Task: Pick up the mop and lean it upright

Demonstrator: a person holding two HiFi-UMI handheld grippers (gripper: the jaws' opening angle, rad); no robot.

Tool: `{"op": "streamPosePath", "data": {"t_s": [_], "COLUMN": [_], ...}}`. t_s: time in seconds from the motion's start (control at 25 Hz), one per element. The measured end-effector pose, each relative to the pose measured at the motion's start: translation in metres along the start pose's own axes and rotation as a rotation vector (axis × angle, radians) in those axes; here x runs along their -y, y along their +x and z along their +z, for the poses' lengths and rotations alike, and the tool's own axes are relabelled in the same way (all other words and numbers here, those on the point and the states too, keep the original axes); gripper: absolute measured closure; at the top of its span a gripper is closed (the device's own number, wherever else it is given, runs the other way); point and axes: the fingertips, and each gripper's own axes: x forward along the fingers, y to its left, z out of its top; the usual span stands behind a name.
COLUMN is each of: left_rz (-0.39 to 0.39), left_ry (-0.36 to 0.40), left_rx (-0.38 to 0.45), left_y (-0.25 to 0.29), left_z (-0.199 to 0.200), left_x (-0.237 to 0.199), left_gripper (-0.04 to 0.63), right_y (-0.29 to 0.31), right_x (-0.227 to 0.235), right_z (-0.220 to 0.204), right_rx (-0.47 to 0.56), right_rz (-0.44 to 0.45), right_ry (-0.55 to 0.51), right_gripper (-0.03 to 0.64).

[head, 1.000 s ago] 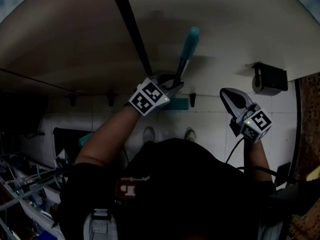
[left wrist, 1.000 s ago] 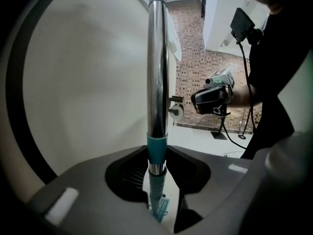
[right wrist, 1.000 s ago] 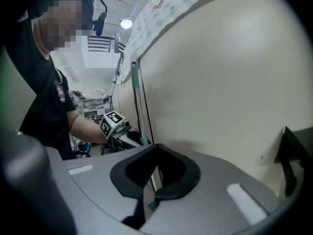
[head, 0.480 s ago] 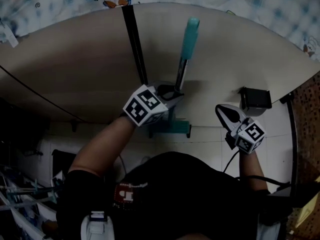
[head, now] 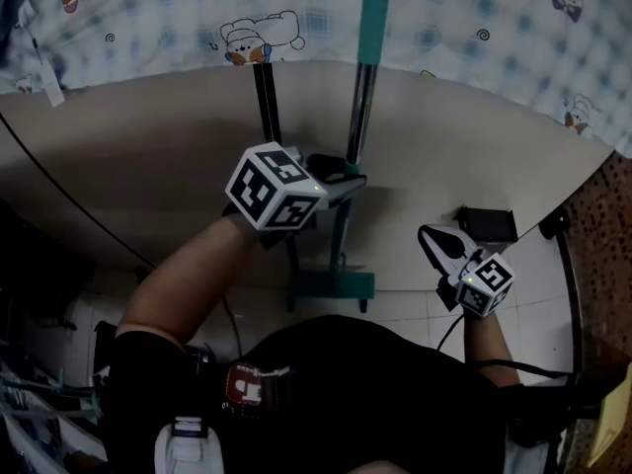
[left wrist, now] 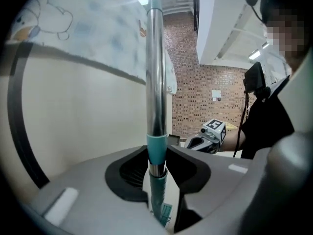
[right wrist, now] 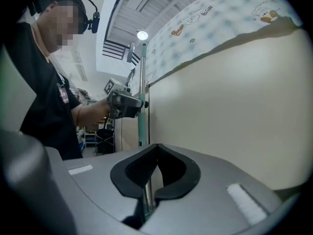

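The mop has a silver pole (head: 357, 107) with a teal grip (head: 373, 13) at its top and a flat teal head (head: 332, 286) low down by the wall. It stands nearly upright against the beige wall. My left gripper (head: 341, 178) is shut on the pole; in the left gripper view the pole (left wrist: 155, 72) rises straight out from between the pads of the left gripper (left wrist: 157, 155). My right gripper (head: 432, 237) hangs apart at the right, shut with nothing in it. In the right gripper view the right gripper (right wrist: 156, 165) faces the mop (right wrist: 142, 106).
A black vertical strip (head: 265, 102) runs down the wall just left of the pole. A patterned cloth (head: 197, 8) hangs above the beige wall. A small black box (head: 487, 225) sits on the wall at the right, next to a brick surface (head: 602, 225).
My left gripper has lifted with the mop, whose head has come up off the floor area into plain sight. The head view has tilted upward, and the right gripper dropped slightly.
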Motion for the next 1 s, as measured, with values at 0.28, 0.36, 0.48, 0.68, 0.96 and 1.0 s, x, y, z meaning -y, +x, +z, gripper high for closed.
{"op": "streamPosePath", "data": {"t_s": [0.28, 0.36, 0.48, 0.68, 0.96, 1.0], "left_rz": [-0.002, 0.004, 0.013, 0.026, 0.003, 0.001], "left_ry": [0.035, 0.043, 0.049, 0.040, 0.018, 0.016], "left_rx": [0.025, 0.037, 0.051, 0.077, 0.096, 0.100], "left_y": [-0.021, -0.028, -0.037, -0.048, -0.054, -0.055], "left_z": [0.063, 0.079, 0.101, 0.131, 0.152, 0.154], "left_x": [-0.002, -0.005, -0.011, -0.021, -0.021, -0.021], "left_gripper": [0.483, 0.482, 0.482, 0.482, 0.482, 0.480], "right_y": [-0.009, -0.011, -0.015, -0.018, -0.019, -0.020], "right_x": [0.005, 0.006, 0.007, 0.011, 0.013, 0.014], "right_z": [0.018, 0.021, 0.022, 0.029, 0.032, 0.033], "right_rx": [0.033, 0.041, 0.042, 0.058, 0.061, 0.065], "right_rz": [-0.014, -0.016, -0.018, -0.020, -0.022, -0.024], "right_ry": [-0.021, -0.026, -0.021, -0.025, -0.033, -0.034], "right_gripper": [0.601, 0.601, 0.601, 0.601, 0.601, 0.601]}}
